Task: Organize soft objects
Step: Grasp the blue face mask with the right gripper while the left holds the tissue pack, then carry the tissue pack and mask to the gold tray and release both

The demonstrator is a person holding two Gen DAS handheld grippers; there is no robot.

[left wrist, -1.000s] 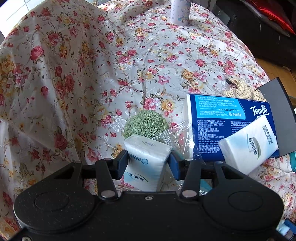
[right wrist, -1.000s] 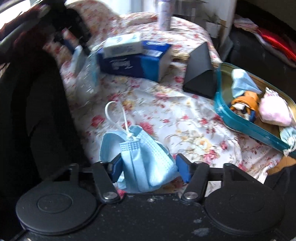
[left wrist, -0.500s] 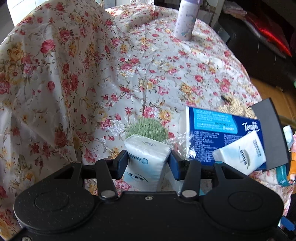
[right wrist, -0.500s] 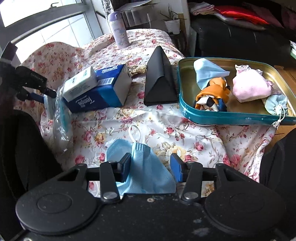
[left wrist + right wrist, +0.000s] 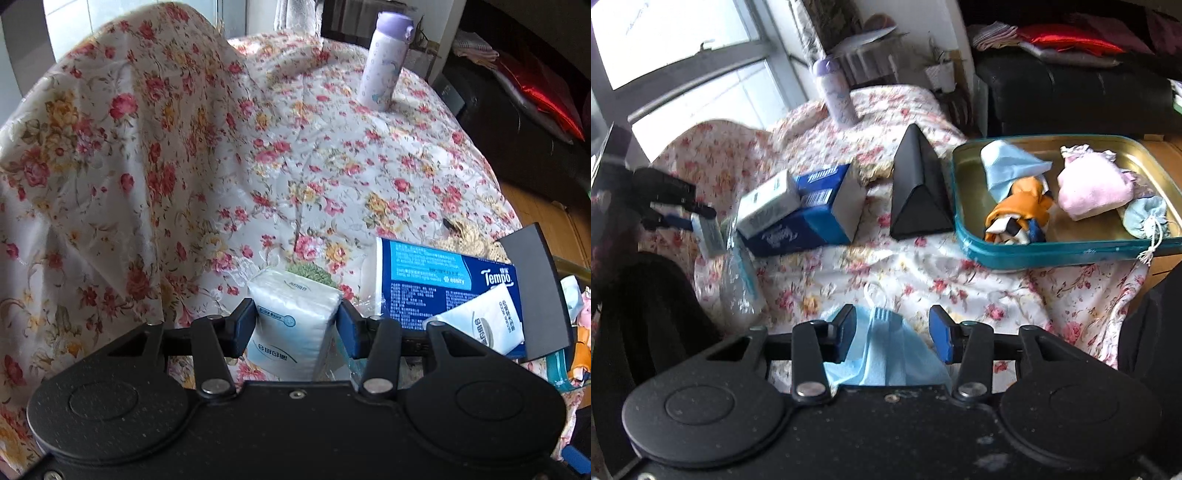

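My left gripper [image 5: 297, 326] is shut on a white tissue pack [image 5: 295, 295], held upright over the floral cloth; the right wrist view shows that pack [image 5: 707, 236] at the far left. A blue face mask [image 5: 882, 354] hangs bunched between the pads of my right gripper [image 5: 893, 332], whose jaws are opening slightly; the left pad presses the mask, and its right edge meets the other pad low down. At the right stands a teal tin tray [image 5: 1052, 254] holding a blue cloth, an orange item, a pink pouch [image 5: 1093, 184] and a pale blue drawstring pouch.
A blue Tempo box [image 5: 812, 221] carries another white tissue pack [image 5: 768, 206]. A black triangular case [image 5: 918, 195] stands between box and tray. A green knitted piece [image 5: 314, 273] lies behind the held pack. A lilac bottle [image 5: 384, 62] stands at the back, and a clear plastic bag [image 5: 738, 280] lies left.
My right gripper narrowed around the mask, rolled level and swung toward the tray, taking the mask along. The left gripper kept its hold on the tissue pack and tilted a little.
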